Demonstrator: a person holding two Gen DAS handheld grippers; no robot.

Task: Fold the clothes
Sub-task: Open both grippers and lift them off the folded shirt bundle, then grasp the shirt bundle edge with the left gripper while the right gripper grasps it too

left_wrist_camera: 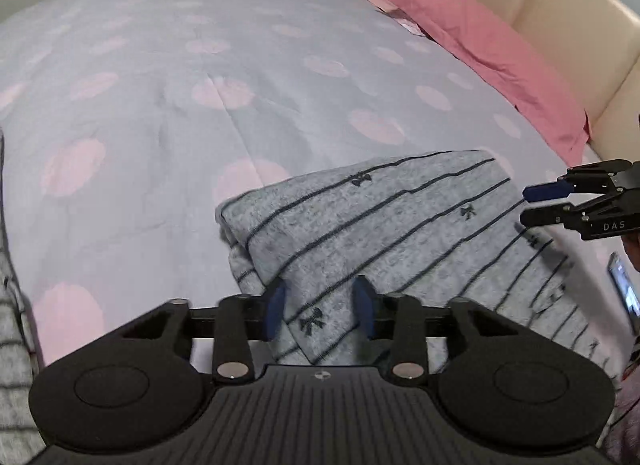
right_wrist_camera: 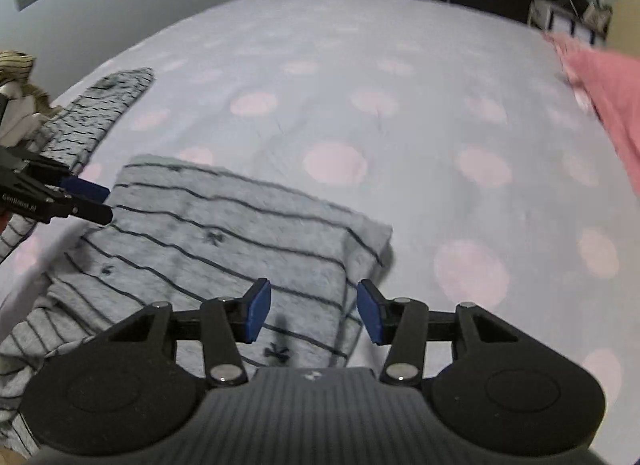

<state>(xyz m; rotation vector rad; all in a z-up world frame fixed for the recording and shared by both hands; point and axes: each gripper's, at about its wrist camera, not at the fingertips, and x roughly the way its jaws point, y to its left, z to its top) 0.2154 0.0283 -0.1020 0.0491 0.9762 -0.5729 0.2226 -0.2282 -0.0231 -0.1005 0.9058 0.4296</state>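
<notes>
A grey garment with dark stripes and small bows (left_wrist_camera: 392,225) lies folded flat on the bed; the right wrist view shows it too (right_wrist_camera: 224,233). My left gripper (left_wrist_camera: 320,307) hovers over its near left part, jaws a little apart, with cloth below them but nothing pinched. From the right wrist view the left gripper (right_wrist_camera: 94,201) sits at the garment's left edge, its fingers apart and empty. My right gripper (right_wrist_camera: 314,313) stands open above the garment's right fold. In the left wrist view the right gripper (left_wrist_camera: 534,205) is just off the garment's right edge.
The bedspread (left_wrist_camera: 180,65) is pale grey with pink dots. A pink pillow (left_wrist_camera: 492,57) and cream headboard (left_wrist_camera: 560,25) lie to the right. A second striped garment (right_wrist_camera: 104,113) and a heap of clothes (right_wrist_camera: 16,77) lie at the left. A lit screen (left_wrist_camera: 624,293) sits low right.
</notes>
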